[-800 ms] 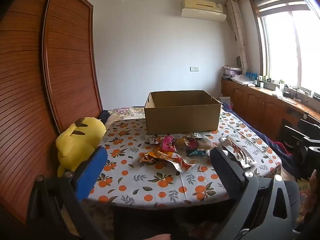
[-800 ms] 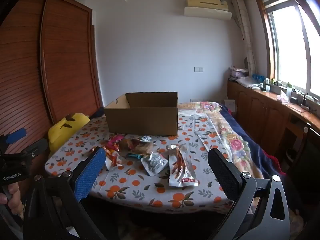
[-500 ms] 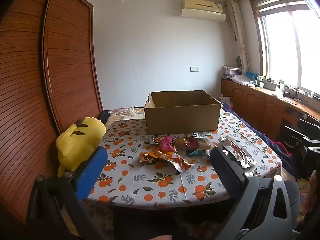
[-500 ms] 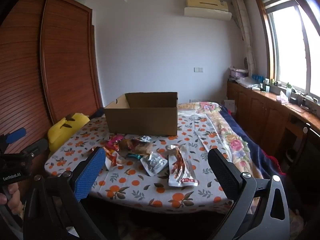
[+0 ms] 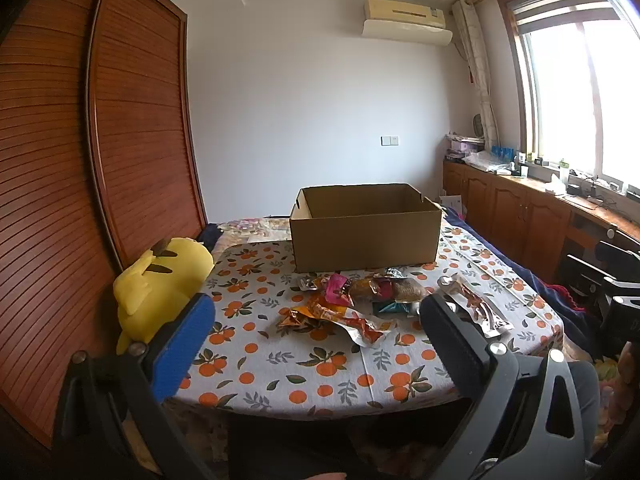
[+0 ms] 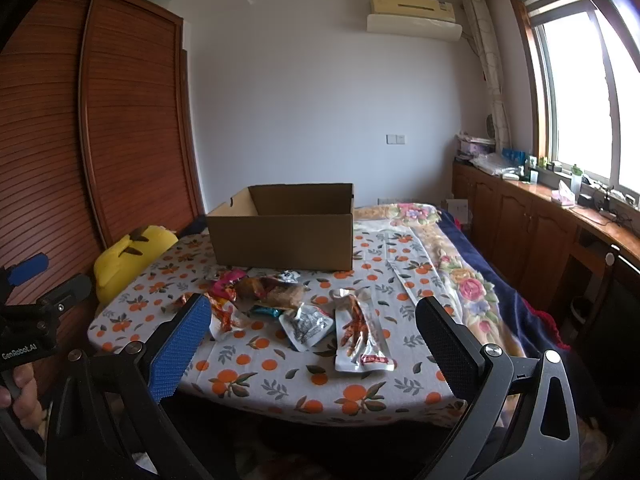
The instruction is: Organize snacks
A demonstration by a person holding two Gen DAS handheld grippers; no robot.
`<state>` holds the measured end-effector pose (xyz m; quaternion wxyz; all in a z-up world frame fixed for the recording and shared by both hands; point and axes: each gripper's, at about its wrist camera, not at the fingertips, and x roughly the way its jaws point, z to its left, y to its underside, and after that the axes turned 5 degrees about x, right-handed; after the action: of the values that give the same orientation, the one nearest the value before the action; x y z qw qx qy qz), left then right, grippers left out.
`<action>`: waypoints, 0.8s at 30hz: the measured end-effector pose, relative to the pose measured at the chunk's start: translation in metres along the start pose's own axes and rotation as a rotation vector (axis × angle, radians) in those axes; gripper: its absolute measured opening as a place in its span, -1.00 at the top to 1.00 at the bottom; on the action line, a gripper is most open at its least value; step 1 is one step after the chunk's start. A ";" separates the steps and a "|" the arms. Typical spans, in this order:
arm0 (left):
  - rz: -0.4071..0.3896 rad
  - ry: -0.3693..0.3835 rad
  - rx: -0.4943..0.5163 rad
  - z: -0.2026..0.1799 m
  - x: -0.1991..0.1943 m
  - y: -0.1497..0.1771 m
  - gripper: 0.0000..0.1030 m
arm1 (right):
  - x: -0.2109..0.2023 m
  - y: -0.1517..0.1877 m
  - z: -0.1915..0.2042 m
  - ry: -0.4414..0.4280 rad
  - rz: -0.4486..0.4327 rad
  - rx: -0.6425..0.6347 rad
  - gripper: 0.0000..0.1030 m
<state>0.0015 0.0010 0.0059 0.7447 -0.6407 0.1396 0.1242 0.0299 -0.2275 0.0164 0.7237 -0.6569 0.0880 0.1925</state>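
Note:
Several snack packets [image 5: 360, 300] [image 6: 280, 300] lie in a loose pile on the orange-print tablecloth [image 5: 280, 368] [image 6: 260, 368], in front of an open cardboard box [image 5: 364, 228] [image 6: 284, 228]. A clear packet with red contents [image 6: 360, 332] [image 5: 476, 308] lies at the pile's right. My left gripper [image 5: 316, 320] hangs open short of the table's near edge, nothing between its fingers. My right gripper [image 6: 312, 328] is likewise open and empty, back from the table. In the right wrist view the left gripper's body [image 6: 28, 316] shows at the far left in a hand.
A yellow plush toy [image 5: 160, 292] [image 6: 128, 252] sits at the table's left edge against a slatted wooden wardrobe [image 5: 80, 180]. A floral blanket [image 6: 460, 280] covers the right side. Wooden cabinets [image 6: 540, 232] run under the window at right.

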 end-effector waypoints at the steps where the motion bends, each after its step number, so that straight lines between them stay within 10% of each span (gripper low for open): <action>1: 0.000 0.001 0.001 0.000 0.000 0.000 -1.00 | 0.000 0.000 0.000 0.000 0.000 0.000 -1.00; 24: -0.010 -0.003 -0.003 0.002 -0.006 -0.004 -1.00 | -0.001 0.000 0.000 0.004 -0.002 0.000 -1.00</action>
<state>-0.0025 0.0028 0.0118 0.7446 -0.6422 0.1350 0.1218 0.0293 -0.2276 0.0167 0.7236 -0.6574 0.0888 0.1907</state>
